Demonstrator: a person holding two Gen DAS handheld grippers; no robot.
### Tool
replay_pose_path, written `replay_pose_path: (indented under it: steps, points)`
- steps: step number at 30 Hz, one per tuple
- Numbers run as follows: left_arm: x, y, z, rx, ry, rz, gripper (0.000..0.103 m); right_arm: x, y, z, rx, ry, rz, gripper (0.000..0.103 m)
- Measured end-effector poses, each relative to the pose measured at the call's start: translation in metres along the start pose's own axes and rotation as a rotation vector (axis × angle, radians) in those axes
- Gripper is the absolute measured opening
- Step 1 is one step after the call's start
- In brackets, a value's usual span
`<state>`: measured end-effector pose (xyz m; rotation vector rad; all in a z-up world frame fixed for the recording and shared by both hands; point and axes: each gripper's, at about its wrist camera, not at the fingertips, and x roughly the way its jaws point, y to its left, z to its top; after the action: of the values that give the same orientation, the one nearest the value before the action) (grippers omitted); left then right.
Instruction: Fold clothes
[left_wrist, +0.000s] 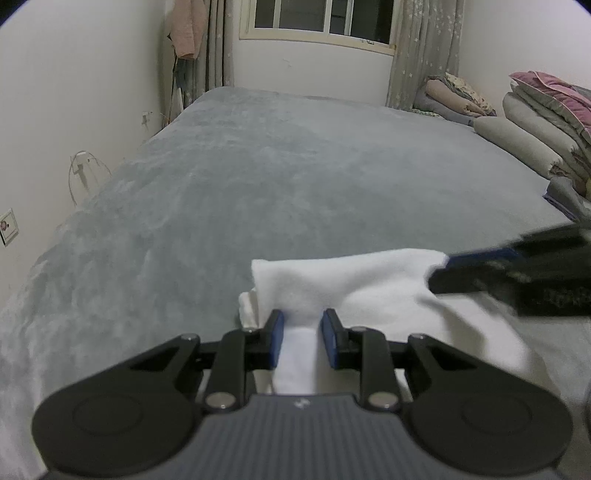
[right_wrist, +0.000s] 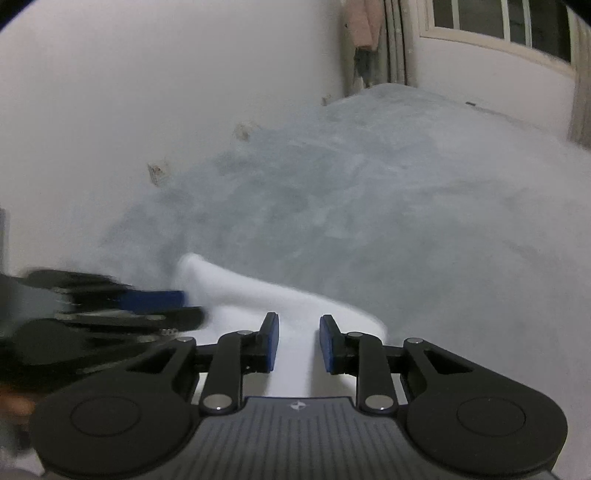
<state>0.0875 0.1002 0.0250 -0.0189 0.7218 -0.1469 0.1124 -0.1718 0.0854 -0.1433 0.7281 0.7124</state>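
The right wrist view is smeared by blur; the near end of the white garment (left_wrist: 332, 291) is cut off beneath both tools. The left gripper (left_wrist: 302, 338) is seen clamped on a bunched strip of the soft cloth; the right gripper (right_wrist: 298, 341) is likewise closed on white fabric (its edges barely resolved). The garment is spread on the plush grey bed cover (left_wrist: 258, 166); beyond it, folded quilts (left_wrist: 543, 122) are stacked below the window (left_wrist: 317, 18).
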Motion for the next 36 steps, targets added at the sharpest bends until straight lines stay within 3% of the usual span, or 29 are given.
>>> replay_pose_path:
  steps: [2, 9, 14, 20, 29, 36]
  points:
    - [0.000, 0.000, 0.001, -0.003, 0.004, -0.002, 0.023, -0.004, 0.014, -0.011, -0.060, 0.034, 0.011, 0.026]
    - [0.001, 0.001, 0.000, -0.008, 0.012, -0.008, 0.023, 0.015, 0.051, -0.032, -0.189, 0.064, -0.112, 0.029]
    - [-0.003, 0.005, -0.001, -0.022, 0.012, -0.025, 0.023, -0.008, 0.041, -0.027, -0.060, 0.054, -0.055, 0.029]
    - [-0.003, 0.006, -0.002, -0.021, 0.017, -0.033, 0.023, -0.015, 0.046, -0.059, -0.066, 0.021, -0.046, 0.029]
    - [-0.027, 0.019, 0.004, -0.094, 0.030, -0.069, 0.023, -0.014, 0.037, -0.067, -0.047, -0.043, -0.011, 0.031]
    - [-0.046, 0.001, -0.013, -0.021, 0.023, -0.072, 0.028, -0.016, 0.042, -0.068, -0.059, -0.061, -0.029, 0.032]
